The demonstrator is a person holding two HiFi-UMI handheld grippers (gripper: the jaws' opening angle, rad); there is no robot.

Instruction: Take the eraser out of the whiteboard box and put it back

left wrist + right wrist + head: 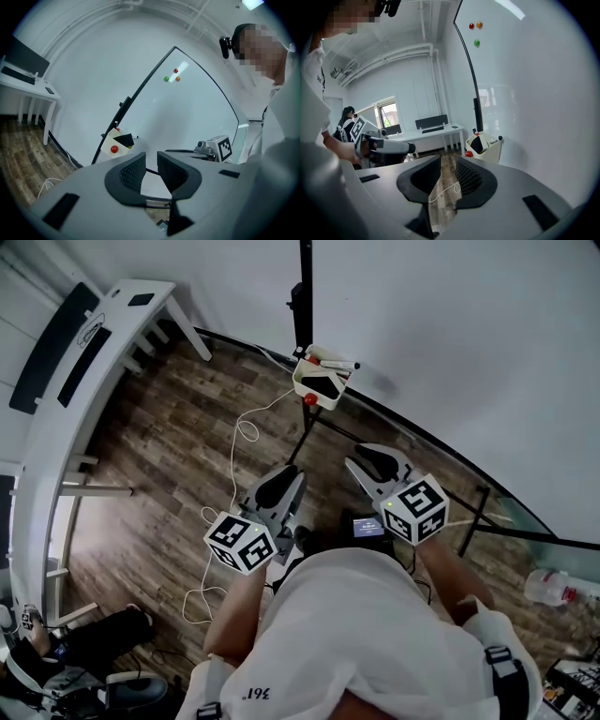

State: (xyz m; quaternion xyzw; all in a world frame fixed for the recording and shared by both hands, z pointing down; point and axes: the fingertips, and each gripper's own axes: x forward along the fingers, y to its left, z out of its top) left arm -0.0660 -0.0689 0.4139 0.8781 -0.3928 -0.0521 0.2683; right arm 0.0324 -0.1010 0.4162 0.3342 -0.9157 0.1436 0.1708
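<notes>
The white whiteboard box [317,382] hangs at the lower edge of the whiteboard [450,352], with the black eraser [324,385] standing inside it and markers lying across its top. My left gripper [281,476] and right gripper [368,458] are side by side, well short of the box and pointing toward it. Both are open with nothing between the jaws. In the left gripper view the box [119,143] with the eraser [124,139] lies ahead to the left of my jaws [151,164]. In the right gripper view the box [489,146] is ahead to the right of my jaws [447,169].
A white desk [89,371] with a keyboard stands at the left wall. A white cable [240,435] trails over the wooden floor. The whiteboard's black stand legs [309,432] sit below the box. A plastic bottle [553,587] lies at right. Coloured magnets [171,75] stick to the board.
</notes>
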